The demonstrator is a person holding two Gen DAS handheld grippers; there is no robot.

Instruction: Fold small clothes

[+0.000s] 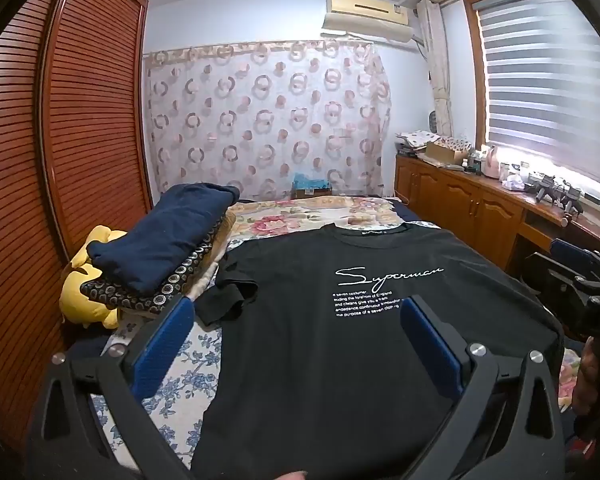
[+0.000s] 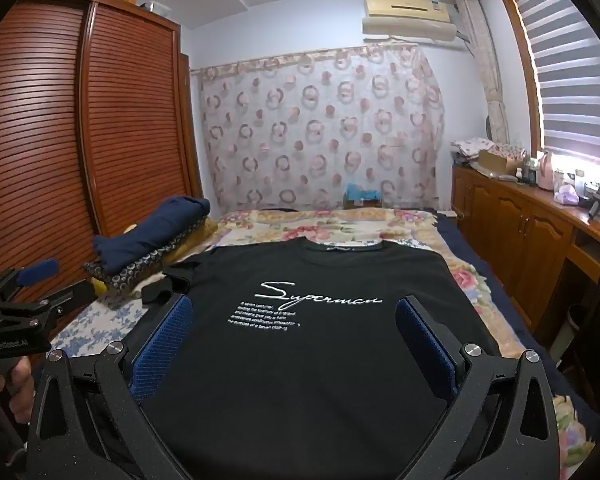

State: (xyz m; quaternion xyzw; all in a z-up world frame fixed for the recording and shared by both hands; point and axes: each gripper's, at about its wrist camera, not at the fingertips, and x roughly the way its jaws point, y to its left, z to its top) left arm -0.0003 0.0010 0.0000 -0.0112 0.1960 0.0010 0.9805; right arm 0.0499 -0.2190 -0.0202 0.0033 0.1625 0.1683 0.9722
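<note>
While the bed carries it face up, the shirt looks soft, light and limp. Best pinched at a sleeve or hem. Both grippers, left and right, hover spread wide, empty.

Left gripper and right gripper — black frames, blue textured pads, silver screws.
</note>
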